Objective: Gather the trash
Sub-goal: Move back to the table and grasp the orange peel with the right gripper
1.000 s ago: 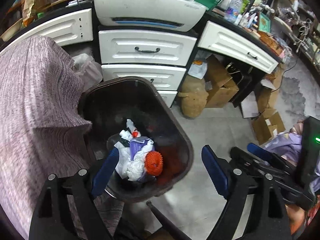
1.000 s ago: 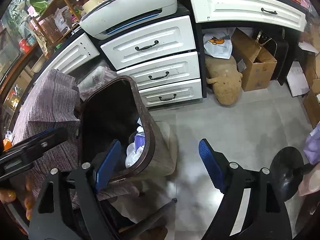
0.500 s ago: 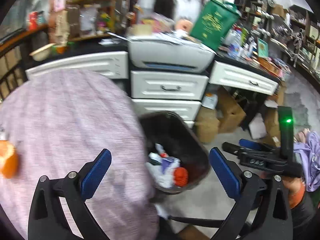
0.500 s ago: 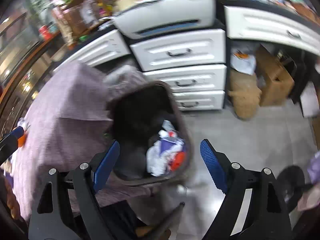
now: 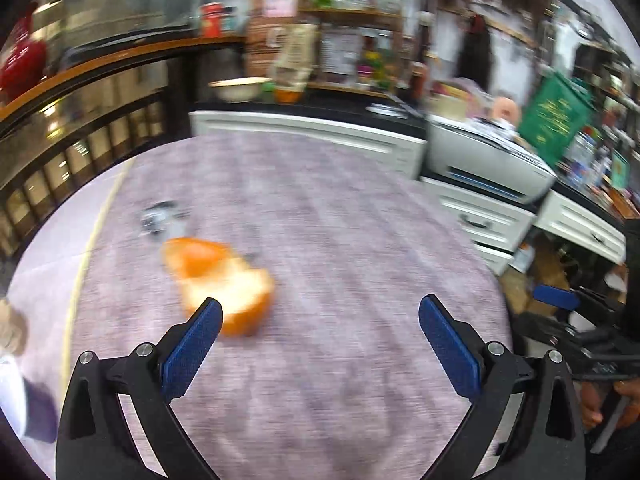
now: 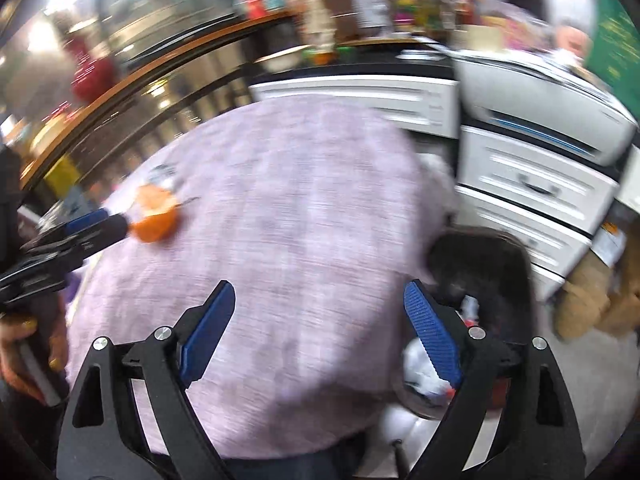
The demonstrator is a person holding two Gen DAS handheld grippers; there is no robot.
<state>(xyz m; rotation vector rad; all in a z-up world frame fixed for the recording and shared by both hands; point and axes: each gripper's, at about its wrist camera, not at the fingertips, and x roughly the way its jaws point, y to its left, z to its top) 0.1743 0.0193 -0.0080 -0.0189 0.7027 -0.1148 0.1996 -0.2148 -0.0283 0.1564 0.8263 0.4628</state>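
Step in hand, as judged: reach for the next piece of trash on the table.

- Crumpled wrapper (image 5: 160,218): small, grey, blurred; lies on the mauve tablecloth (image 5: 340,240) just behind the peel. Too smeared to say what it is.
- Orange peel (image 5: 224,284): a cupped piece, pale inside up, just beyond the left pad (image 5: 192,348) in the left wrist view. Bring your open claw down so the peel sits between the pads, then close on the rim; a curled peel likely slips if pinched on the rounded back.
- Left gripper (image 5: 320,344): spread fully wide, nothing between the pads, touching nothing.
- Right gripper (image 6: 320,332): jaws opening, empty, hanging over the cloth. Keep it clear of the left one's path.
- Trash bin (image 6: 500,264): dark, on the floor beside the table's right edge, white scraps already inside.
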